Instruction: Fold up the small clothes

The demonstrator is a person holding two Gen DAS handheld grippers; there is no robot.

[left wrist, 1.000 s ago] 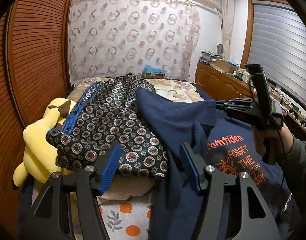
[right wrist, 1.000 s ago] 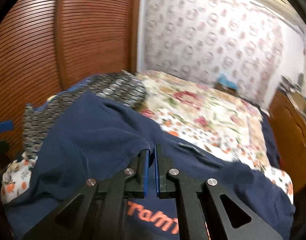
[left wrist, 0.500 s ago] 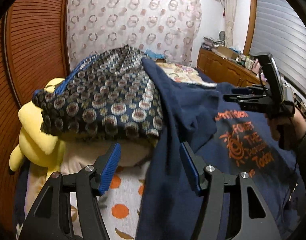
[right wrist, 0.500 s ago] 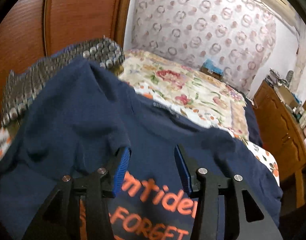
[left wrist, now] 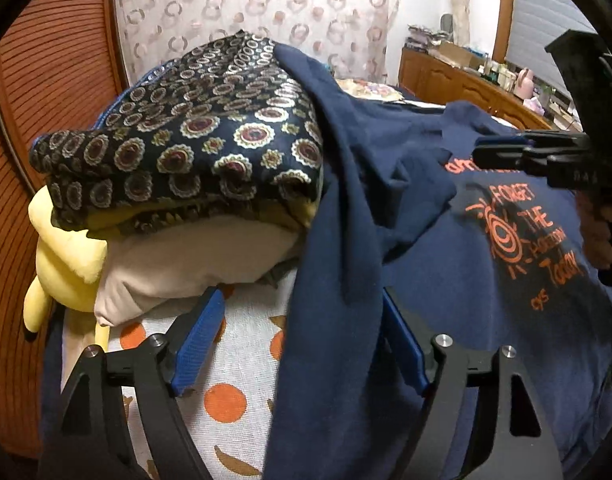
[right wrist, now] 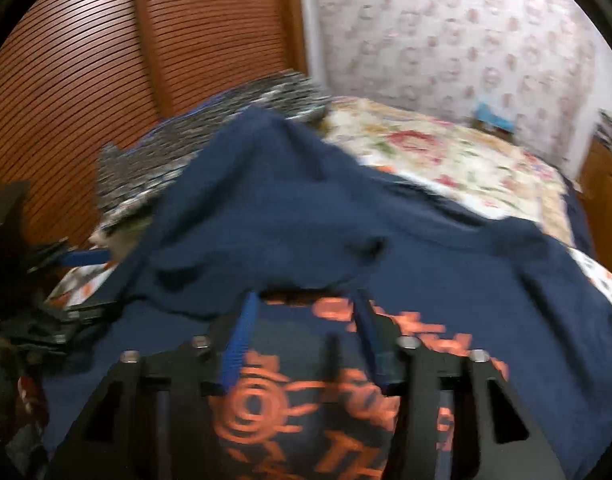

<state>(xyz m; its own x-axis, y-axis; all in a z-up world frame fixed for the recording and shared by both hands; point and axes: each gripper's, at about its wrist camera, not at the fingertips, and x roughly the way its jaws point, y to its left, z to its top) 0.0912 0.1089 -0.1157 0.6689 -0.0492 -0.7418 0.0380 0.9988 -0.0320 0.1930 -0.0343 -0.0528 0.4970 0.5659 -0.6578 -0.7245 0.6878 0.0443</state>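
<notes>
You are working over a navy T-shirt (left wrist: 446, 216) that is lying print side up on the bed, its orange lettering and ringed sun design showing across the chest. One side of it is bunching and riding up over the patterned pillow (left wrist: 193, 148), with a long fold of sleeve hanging down toward you. Your left gripper (left wrist: 301, 340) is opening wide, and that hanging navy fold is lying between its blue pads (left wrist: 197, 336) without being pinched. Your right gripper (right wrist: 306, 336) is narrowing over the orange print, hovering just at the rumpled sleeve edge, with nothing clamped yet; that view is blurring. A yellow plush toy (left wrist: 61, 248) is sitting wedged beside the pillow.
</notes>
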